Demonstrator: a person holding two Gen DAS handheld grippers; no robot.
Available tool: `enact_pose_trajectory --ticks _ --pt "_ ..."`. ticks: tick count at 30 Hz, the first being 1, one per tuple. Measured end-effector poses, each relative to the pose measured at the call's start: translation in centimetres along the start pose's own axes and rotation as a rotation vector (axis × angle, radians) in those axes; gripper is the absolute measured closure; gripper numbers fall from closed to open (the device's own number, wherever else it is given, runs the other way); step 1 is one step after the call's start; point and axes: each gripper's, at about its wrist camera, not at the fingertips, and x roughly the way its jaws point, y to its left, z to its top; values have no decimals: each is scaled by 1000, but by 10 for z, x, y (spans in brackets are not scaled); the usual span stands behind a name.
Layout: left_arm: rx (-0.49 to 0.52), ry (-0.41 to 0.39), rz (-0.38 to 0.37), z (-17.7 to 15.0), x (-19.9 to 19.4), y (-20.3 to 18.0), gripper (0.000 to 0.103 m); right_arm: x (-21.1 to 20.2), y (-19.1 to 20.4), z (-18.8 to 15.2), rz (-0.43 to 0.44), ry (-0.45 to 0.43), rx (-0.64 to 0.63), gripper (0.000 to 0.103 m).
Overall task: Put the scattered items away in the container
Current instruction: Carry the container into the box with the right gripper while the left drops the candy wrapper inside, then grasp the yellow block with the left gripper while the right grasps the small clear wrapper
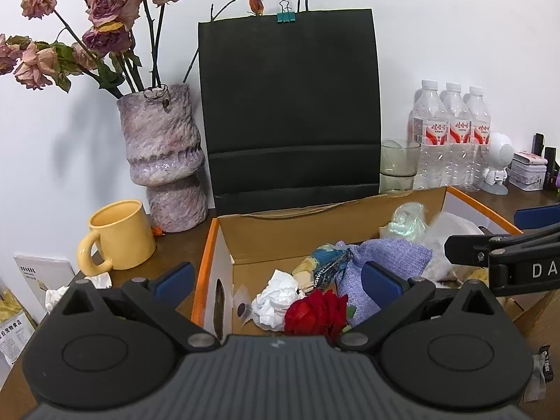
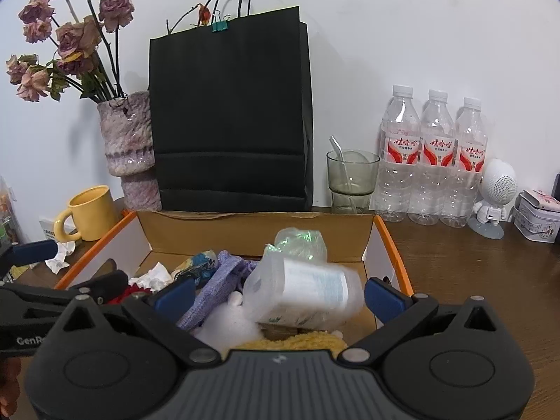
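Observation:
An open cardboard box with orange rims point(image 1: 210, 245) point(image 2: 385, 234) lies in front of both grippers. In it are a red rose point(image 1: 316, 311), a crumpled white tissue point(image 1: 276, 297), a purple cloth point(image 1: 385, 255) point(image 2: 224, 280) and clear green-tinted film point(image 2: 301, 241). My left gripper point(image 1: 278, 280) is open above the rose and tissue and touches neither. My right gripper point(image 2: 280, 295) is open over the box. A blurred clear packet with a pale label point(image 2: 304, 294) sits tilted between its blue pads, apart from both. A loose crumpled tissue point(image 1: 101, 280) point(image 2: 61, 253) lies on the table beside a yellow mug point(image 1: 119, 234).
Behind the box stand a black paper bag point(image 1: 290, 105), a purple vase of dried roses point(image 1: 164, 157), a glass point(image 2: 351, 182) and three water bottles point(image 2: 434, 161). A white robot figure point(image 2: 493, 196) and a tin point(image 2: 539, 217) sit at the far right. A small wrapper point(image 1: 544, 367) lies near right.

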Motion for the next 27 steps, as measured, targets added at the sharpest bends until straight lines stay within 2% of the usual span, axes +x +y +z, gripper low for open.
enact_pose_trajectory --ticks 11,17,23,27 --pt "-15 -1 -15 1 -4 2 0 -3 0 1 0 4 -6 0" --pt "-57 1 -49 -2 -25 7 0 -25 -3 0 4 -14 -7 0" --pt "-57 7 -78 -17 -58 2 0 -60 -13 -22 -27 -4 -37 0" --pt "-46 41 -89 -36 -74 -5 0 -79 -24 -44 -55 30 -42 0"
